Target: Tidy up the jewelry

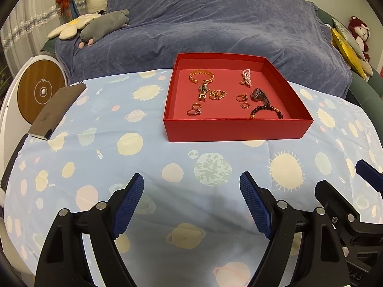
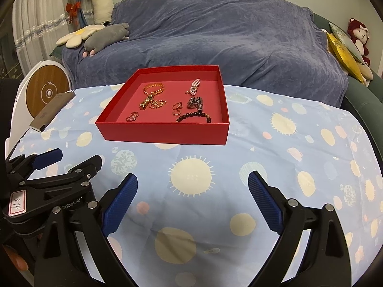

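Your left tool point(image 1: 191, 201) and right tool point(image 2: 192, 203) hover spread and empty over the surface point(image 1: 148, 167), well short of the red box point(image 1: 237, 129). The jewelry point(image 1: 203, 88) already lies inside it; next, probably regrouping pieces, calls for reaching forward.

Left gripper point(image 1: 191, 179) and right gripper point(image 2: 192, 179) gape, empty.

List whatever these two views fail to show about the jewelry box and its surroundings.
- Red box: its near wall hides the floor strip behind it, both views.
- Rings: too small to tell stones or count, both views.
- Dark watch: its dial is unreadable, too small.
- Grey flat object: unidentifiable; lies partly off the tablecloth.
- Right gripper: cut by the left view's edge.
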`<state>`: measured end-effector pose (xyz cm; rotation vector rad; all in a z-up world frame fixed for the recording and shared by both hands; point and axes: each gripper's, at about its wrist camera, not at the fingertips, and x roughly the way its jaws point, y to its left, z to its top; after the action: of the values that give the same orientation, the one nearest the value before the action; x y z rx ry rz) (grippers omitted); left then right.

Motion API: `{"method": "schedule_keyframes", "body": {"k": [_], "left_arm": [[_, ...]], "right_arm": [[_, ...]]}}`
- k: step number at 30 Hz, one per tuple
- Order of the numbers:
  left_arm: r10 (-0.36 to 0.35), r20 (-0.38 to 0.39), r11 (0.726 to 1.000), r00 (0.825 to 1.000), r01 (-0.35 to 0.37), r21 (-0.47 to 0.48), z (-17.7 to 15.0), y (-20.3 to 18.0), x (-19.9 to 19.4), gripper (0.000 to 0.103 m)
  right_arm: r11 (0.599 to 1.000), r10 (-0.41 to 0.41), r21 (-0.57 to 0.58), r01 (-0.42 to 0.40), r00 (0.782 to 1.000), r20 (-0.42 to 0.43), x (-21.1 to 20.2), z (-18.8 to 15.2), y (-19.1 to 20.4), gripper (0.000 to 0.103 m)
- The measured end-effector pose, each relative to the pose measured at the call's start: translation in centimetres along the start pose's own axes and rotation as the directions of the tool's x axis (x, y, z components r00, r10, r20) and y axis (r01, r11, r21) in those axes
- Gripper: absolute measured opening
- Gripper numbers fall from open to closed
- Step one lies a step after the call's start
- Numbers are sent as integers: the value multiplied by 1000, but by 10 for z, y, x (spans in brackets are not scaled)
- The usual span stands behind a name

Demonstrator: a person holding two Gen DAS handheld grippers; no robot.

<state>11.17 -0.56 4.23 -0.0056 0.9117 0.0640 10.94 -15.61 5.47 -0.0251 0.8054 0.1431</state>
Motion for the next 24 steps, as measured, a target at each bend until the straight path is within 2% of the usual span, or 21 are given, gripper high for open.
{"method": "schedule_keyframes", "body": {"k": [24], "left_arm": [[10, 10, 1000, 1000, -10, 0, 0, 0, 0, 80]], "right_arm": [[1000, -14, -2, 14, 1000, 5, 0, 0, -1, 93]]}}
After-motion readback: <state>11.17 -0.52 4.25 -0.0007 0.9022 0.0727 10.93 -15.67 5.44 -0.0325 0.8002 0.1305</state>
